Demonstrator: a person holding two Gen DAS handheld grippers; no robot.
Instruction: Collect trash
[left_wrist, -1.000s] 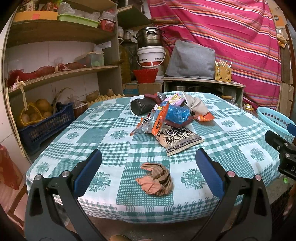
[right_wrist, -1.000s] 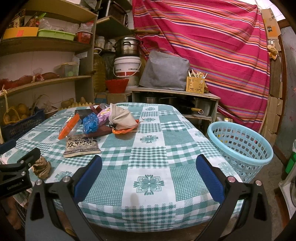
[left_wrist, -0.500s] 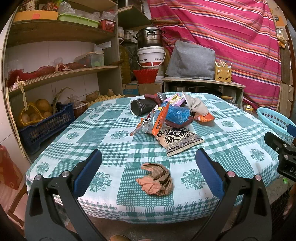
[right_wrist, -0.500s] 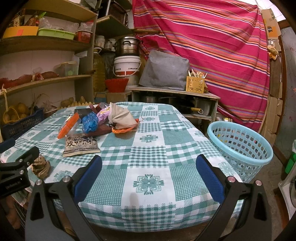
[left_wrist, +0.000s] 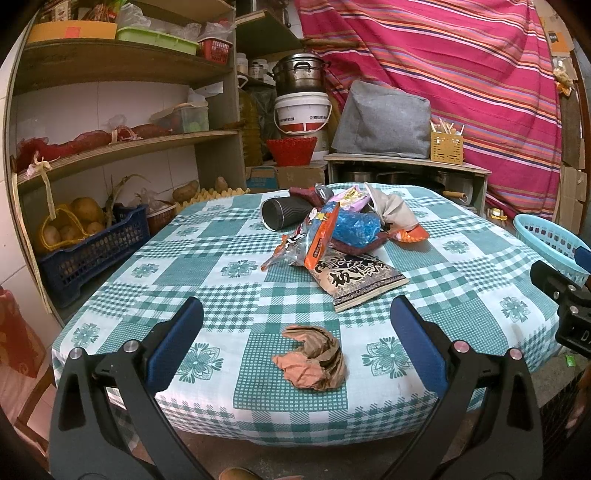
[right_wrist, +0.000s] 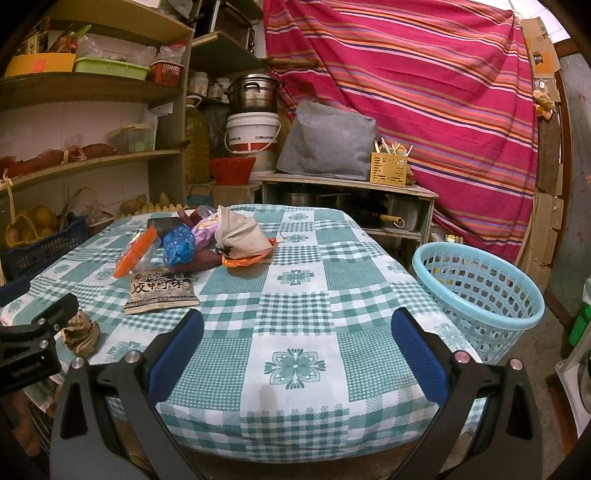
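**Both tongs spread wide at the near edge of a littered table**

The left gripper (left_wrist: 295, 328) is held with its blue ribbed pads wide apart, nothing between them. Just beyond it, near the table's front edge, a crumpled brown paper wad (left_wrist: 312, 357) is seen lying on the green-and-white checked tablecloth (left_wrist: 207, 266), creased and folded in on itself. The right gripper (right_wrist: 295, 343) is likewise held agape and empty above a bare stretch of the same cloth, which is printed with floral medallions and draped over a rounded tabletop.

Further in, a flat glossy snack packet (left_wrist: 360, 277) with dark printed characters is laid beside an orange-edged foil wrapper (left_wrist: 318, 242). Behind these, a heap is formed by crinkled blue plastic (left_wrist: 356, 229), a pink wrapper (left_wrist: 349, 195), a limp beige cloth pouch (left_wrist: 393, 210) and a dark ribbed cylinder (left_wrist: 284, 216) lying on its side.

To the right of the table, well apart from the trash, a round pale-blue perforated plastic basket (right_wrist: 480, 295) is set on the floor. At the back, a striped magenta fabric (right_wrist: 406, 81) is hung behind wooden shelves (left_wrist: 122, 144)
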